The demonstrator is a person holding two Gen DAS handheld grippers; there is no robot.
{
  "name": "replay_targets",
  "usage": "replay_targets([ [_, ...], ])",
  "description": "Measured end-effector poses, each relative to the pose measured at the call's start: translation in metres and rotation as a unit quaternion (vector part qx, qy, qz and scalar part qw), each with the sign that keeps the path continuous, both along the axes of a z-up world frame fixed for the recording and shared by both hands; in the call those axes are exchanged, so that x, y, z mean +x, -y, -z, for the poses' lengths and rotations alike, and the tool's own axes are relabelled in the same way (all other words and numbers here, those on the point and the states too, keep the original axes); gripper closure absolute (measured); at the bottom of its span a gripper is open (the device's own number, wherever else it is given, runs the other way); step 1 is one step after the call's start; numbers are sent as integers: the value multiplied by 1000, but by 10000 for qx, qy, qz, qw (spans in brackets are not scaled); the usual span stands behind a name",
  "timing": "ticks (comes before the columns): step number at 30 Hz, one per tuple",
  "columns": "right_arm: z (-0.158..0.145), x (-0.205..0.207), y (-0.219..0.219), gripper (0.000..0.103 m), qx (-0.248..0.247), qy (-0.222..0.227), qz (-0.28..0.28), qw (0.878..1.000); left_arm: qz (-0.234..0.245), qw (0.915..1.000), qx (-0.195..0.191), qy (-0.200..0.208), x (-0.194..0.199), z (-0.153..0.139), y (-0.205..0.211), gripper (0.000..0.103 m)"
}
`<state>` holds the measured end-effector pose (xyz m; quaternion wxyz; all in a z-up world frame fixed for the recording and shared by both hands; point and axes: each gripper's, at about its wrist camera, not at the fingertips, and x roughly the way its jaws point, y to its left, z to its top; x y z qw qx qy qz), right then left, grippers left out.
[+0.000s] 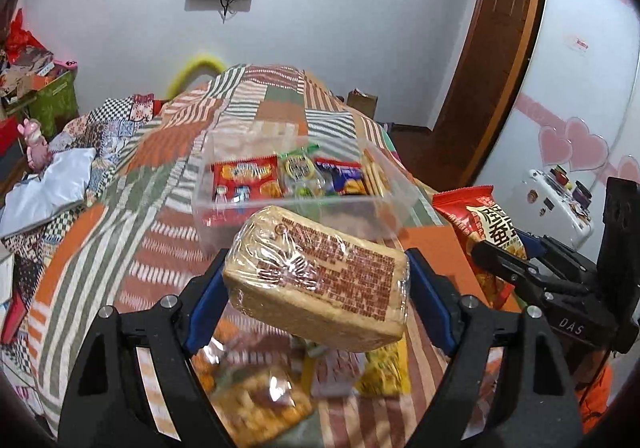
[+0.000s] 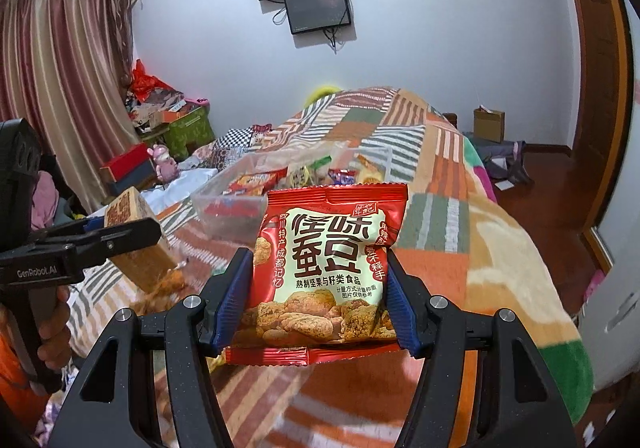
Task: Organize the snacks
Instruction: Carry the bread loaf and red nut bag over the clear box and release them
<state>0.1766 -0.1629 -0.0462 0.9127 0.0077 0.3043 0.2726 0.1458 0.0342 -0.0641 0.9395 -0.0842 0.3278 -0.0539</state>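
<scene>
Tongs both loaded: left tongs (image 1: pixel 316 280) clamp wrapped cake block (image 1: pixel 320 272), right tongs (image 2: pixel 320 300) pinch red bean packet (image 2: pixel 328 272), both above bed, short of clear bin (image 1: pixel 296 204). Risk: slick film slips, block drops.

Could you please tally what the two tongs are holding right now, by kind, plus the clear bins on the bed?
Wrapped cake blocks: 1, in the left tongs
Red snack bags: 1, in the right tongs
Clear bins: 1
Total: 3
</scene>
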Motion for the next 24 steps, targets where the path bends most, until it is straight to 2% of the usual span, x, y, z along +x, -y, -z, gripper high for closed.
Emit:
replay_targets([
  [10,4,46,-29,44,-91,26,-161,9998,186,9998,-4,81,54,-5,-8,20],
  [15,10,71,-43,44,-177,-27,-216,9996,269,9993,147,191,77,-7,-8,20],
  [24,14,100,-60,44,-426,-13,-327,9986,281,9990,321,105,116,1,-16,20],
])
